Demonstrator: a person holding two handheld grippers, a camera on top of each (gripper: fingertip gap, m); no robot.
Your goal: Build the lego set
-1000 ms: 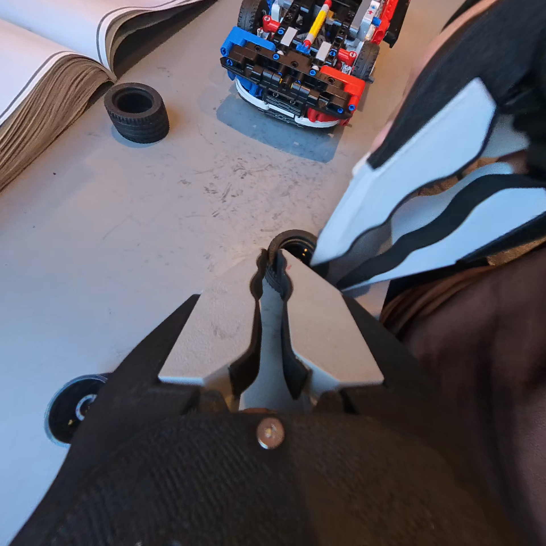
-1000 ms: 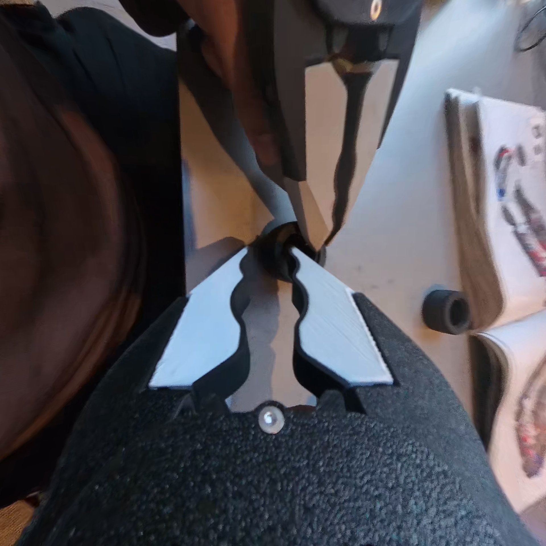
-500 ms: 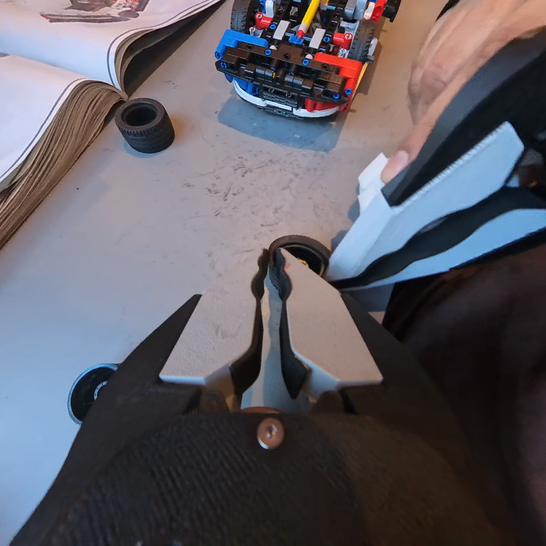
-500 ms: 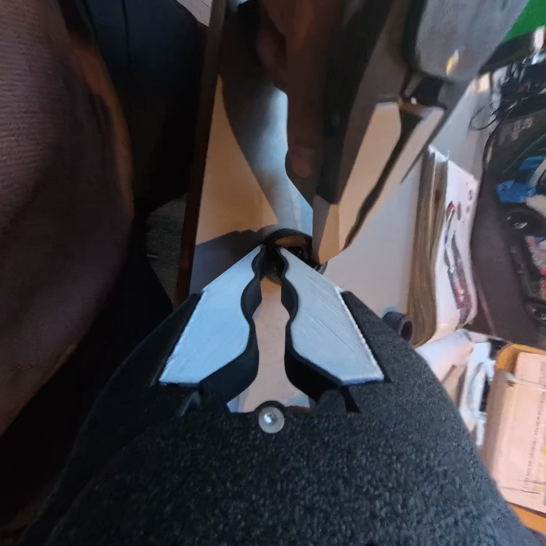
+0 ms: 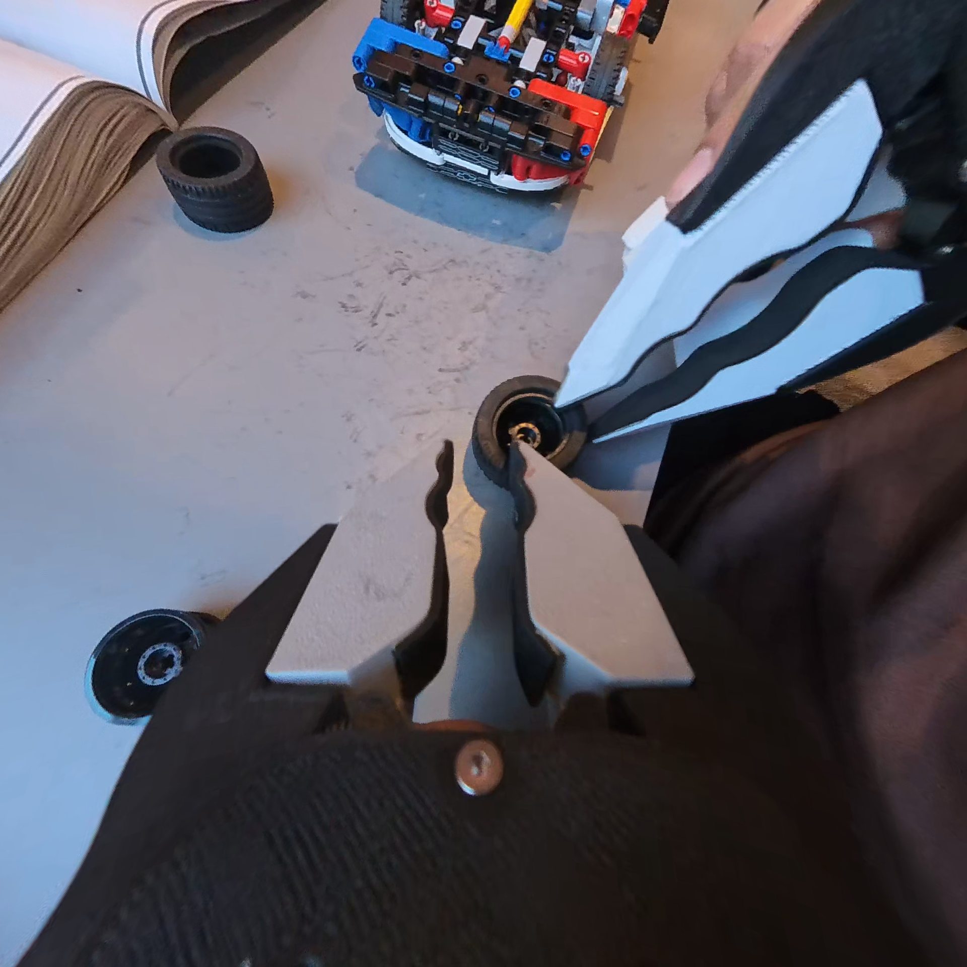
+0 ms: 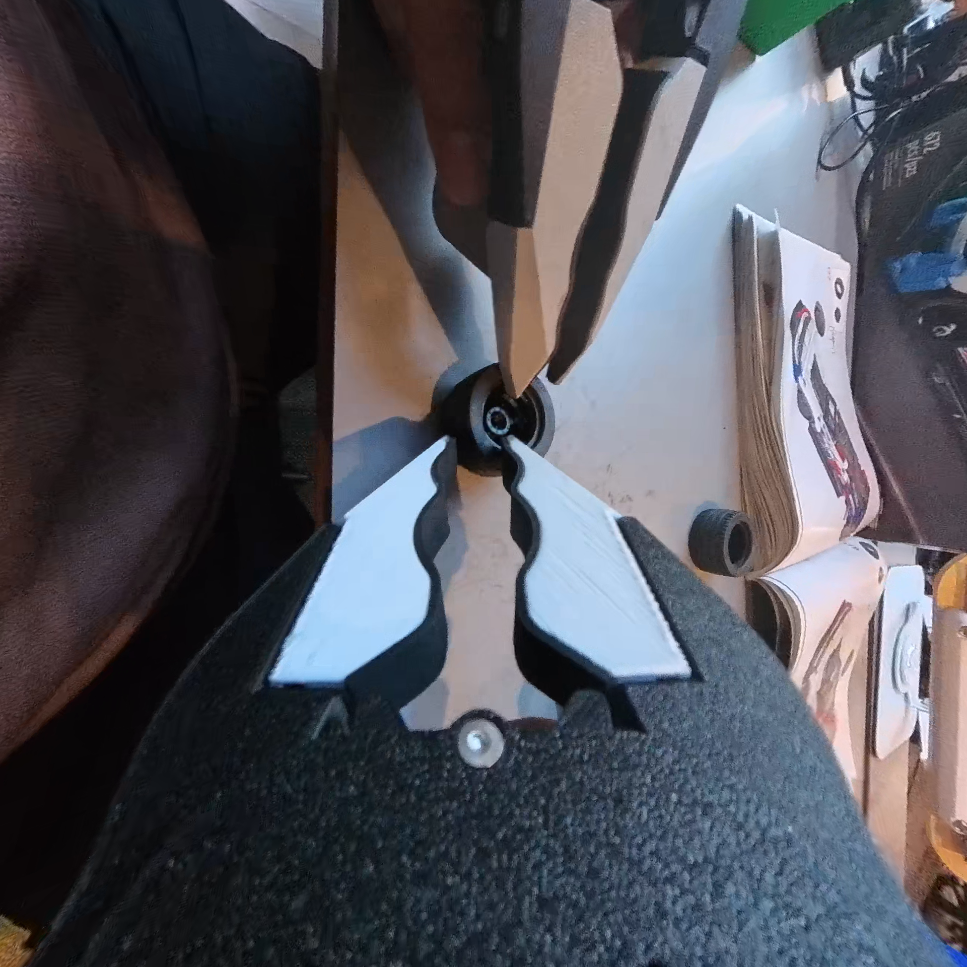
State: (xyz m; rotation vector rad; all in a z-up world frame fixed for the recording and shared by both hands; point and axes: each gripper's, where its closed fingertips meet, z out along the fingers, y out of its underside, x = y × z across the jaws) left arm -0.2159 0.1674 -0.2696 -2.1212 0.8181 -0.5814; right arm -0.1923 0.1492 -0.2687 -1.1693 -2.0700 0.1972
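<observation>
A small black wheel (image 5: 494, 418), a tyre with a rim inside, lies on the grey table (image 5: 261, 392) near its front edge. My left gripper (image 5: 479, 450) is open: its right finger reaches into the rim and its left finger stands clear of the tyre. My right gripper (image 6: 476, 445) is shut on the wheel (image 6: 533, 424), pinching the tyre wall with one finger inside the rim. It comes in from the right in the left wrist view (image 5: 575, 421). The partly built blue, red and black Lego car (image 5: 486, 99) stands at the back.
A loose black tyre (image 5: 214, 178) lies beside the open instruction book (image 5: 63, 104); both also show in the right wrist view, tyre (image 6: 722, 541) and book (image 6: 806, 397). A bare black rim (image 5: 144, 664) lies at the lower left. A person's dark clothing fills the right side. My left and right fingertips are right by each other.
My left gripper was shut on the tyre wall and has now opened. My right gripper keeps its hold on the wheel, which stays near the table's front edge.
</observation>
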